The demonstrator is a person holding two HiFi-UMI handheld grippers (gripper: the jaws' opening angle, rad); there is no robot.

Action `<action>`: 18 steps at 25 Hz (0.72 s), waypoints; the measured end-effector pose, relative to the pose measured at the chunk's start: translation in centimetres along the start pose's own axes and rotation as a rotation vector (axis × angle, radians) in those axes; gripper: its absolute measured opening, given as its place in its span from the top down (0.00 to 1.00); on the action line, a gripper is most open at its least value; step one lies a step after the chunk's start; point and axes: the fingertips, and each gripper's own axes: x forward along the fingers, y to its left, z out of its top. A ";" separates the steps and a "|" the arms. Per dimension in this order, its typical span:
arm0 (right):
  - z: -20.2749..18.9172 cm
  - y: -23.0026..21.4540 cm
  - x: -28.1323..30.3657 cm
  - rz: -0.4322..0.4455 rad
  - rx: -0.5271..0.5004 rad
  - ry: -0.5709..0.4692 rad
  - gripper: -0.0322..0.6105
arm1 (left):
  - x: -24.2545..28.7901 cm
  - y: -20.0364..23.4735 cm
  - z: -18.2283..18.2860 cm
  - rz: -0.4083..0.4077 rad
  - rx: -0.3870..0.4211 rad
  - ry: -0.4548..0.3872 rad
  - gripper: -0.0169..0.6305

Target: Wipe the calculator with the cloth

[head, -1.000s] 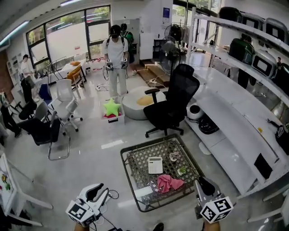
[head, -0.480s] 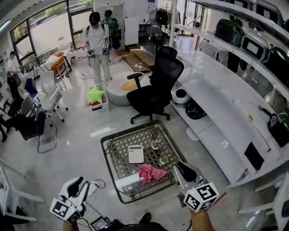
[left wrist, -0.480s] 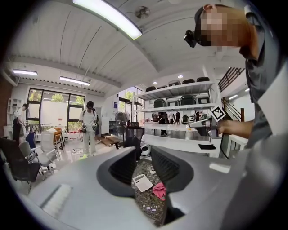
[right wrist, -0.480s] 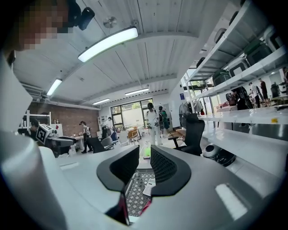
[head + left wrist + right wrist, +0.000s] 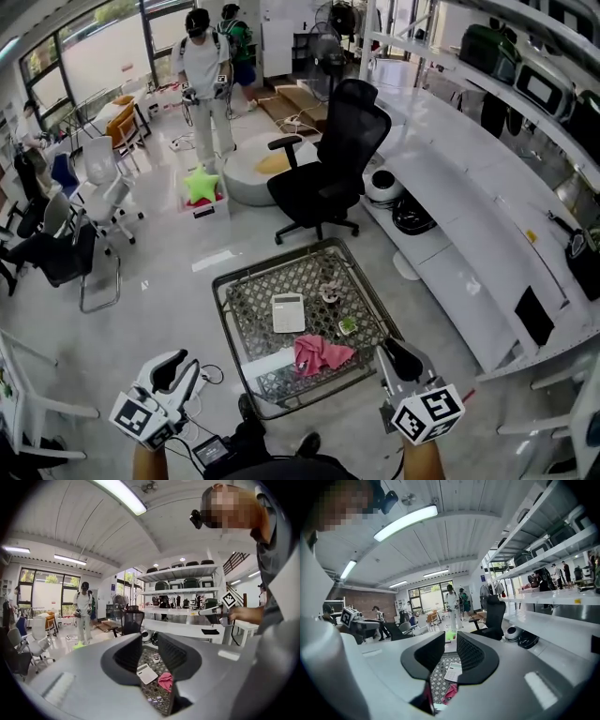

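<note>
A low worktop (image 5: 218, 291) with a woven, glass-covered top stands on an office floor. The white calculator (image 5: 288, 312) lies flat near its middle. The pink cloth (image 5: 322, 353) is crumpled just beside the calculator, toward the person. The left gripper (image 5: 183, 370) and right gripper (image 5: 405, 354) are held short of the worktop's near edge, touching nothing. Each has its fingers slightly apart and empty, with calculator and cloth visible through the gap.
</note>
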 end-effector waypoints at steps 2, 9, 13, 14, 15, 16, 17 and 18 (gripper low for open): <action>-0.1 -0.1 0.0 -0.036 -0.005 0.004 0.86 | 1.8 0.6 0.2 -0.050 0.005 -0.009 0.81; 0.4 0.9 2.1 -0.169 -0.002 0.002 0.86 | 8.3 4.0 2.3 -0.231 -0.003 -0.042 0.81; 1.3 2.7 4.3 -0.216 -0.015 0.004 0.85 | 10.0 6.4 2.3 -0.301 -0.013 -0.029 0.81; 1.6 3.1 4.9 -0.225 -0.019 0.005 0.86 | 10.5 6.9 2.0 -0.315 -0.020 -0.019 0.81; 2.0 3.4 5.4 -0.235 -0.025 0.009 0.85 | 11.1 7.4 1.9 -0.328 -0.025 -0.015 0.81; 2.2 3.6 6.0 -0.243 -0.029 0.016 0.85 | 11.6 7.9 1.7 -0.341 -0.028 -0.017 0.81; 2.3 3.8 6.6 -0.250 -0.032 0.024 0.86 | 12.1 8.5 1.5 -0.353 -0.030 -0.022 0.81; 2.3 4.0 7.2 -0.256 -0.033 0.033 0.86 | 12.5 9.0 1.1 -0.364 -0.031 -0.030 0.81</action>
